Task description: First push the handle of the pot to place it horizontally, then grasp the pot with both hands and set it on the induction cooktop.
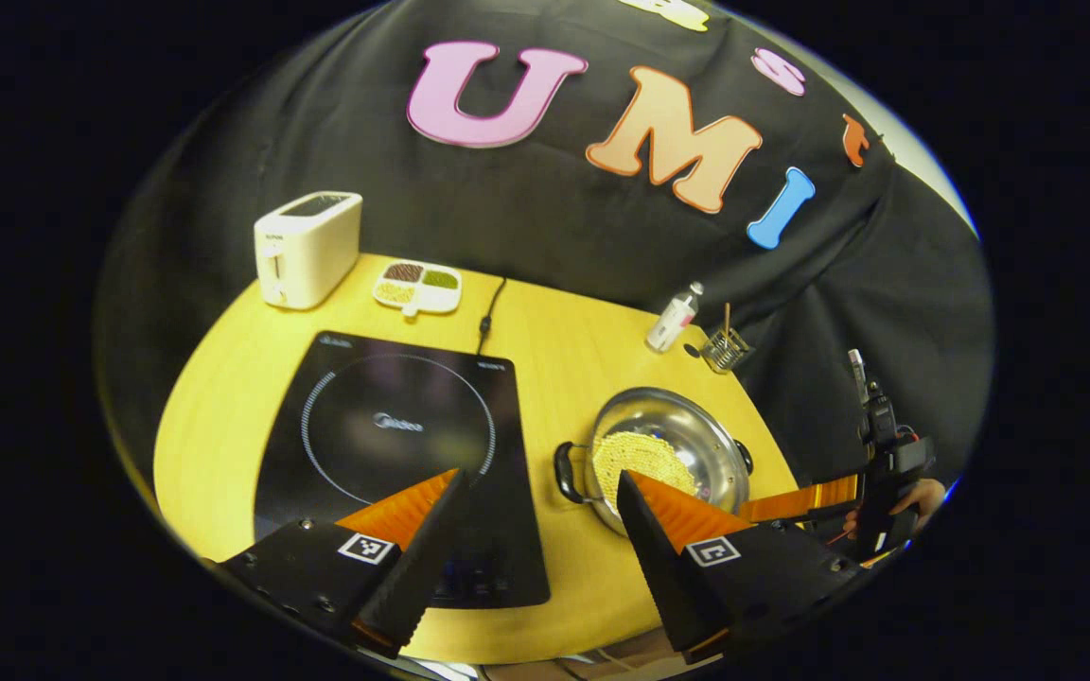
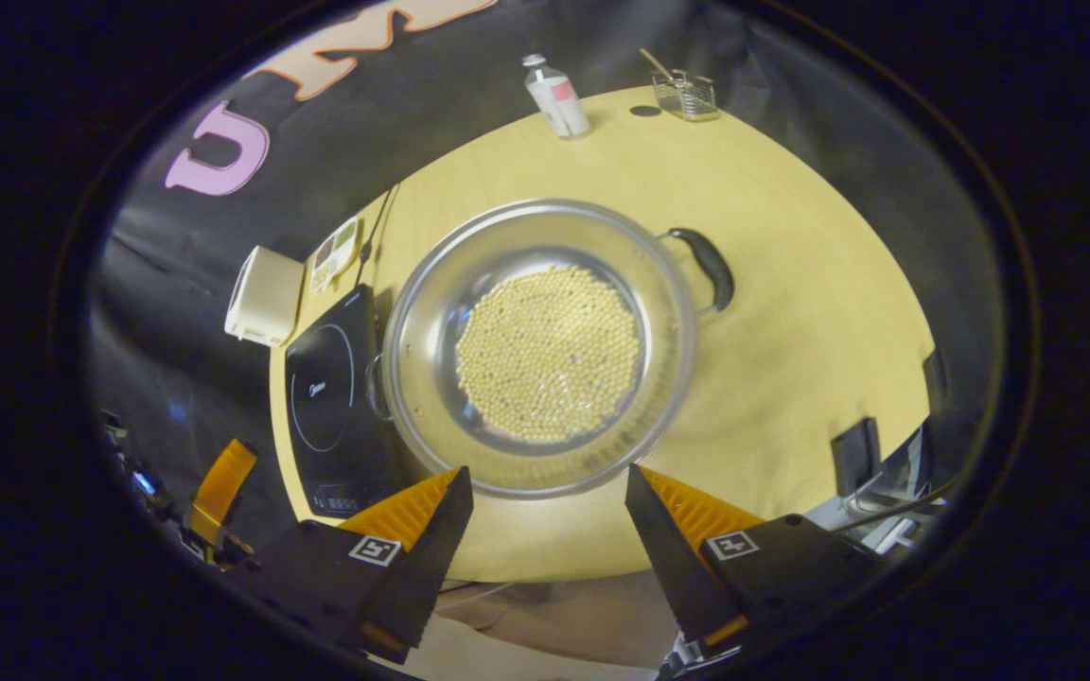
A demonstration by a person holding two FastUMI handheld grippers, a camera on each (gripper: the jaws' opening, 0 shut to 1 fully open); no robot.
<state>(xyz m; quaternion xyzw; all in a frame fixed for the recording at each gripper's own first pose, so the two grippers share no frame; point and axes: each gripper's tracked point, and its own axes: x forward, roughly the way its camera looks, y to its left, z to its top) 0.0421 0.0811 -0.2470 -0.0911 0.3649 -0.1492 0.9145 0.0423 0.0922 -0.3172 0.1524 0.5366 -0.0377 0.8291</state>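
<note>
Steel pot (image 2: 540, 345) holds a layer of pale round beans (image 2: 548, 366) across its bottom; it sits on the yellow table (image 2: 791, 312) just ahead of the right gripper (image 2: 550, 501), off the induction cooktop (image 2: 329, 397), which lies ahead-left of that gripper, right beside the pot. One black pot handle (image 2: 708, 267) points ahead-right. Right gripper hovers wide open, fingers spread, touching nothing. Left gripper (image 1: 540, 506) likewise wide open and empty, over the cooktop's near edge, pot ahead-right of it. Divided dish (image 1: 417, 286) of assorted grains sits far ahead of the left gripper beside a white toaster (image 1: 307, 248). Small wire basket (image 2: 685, 95) and bottle (image 2: 555, 96) stand far ahead of the right gripper.
</note>
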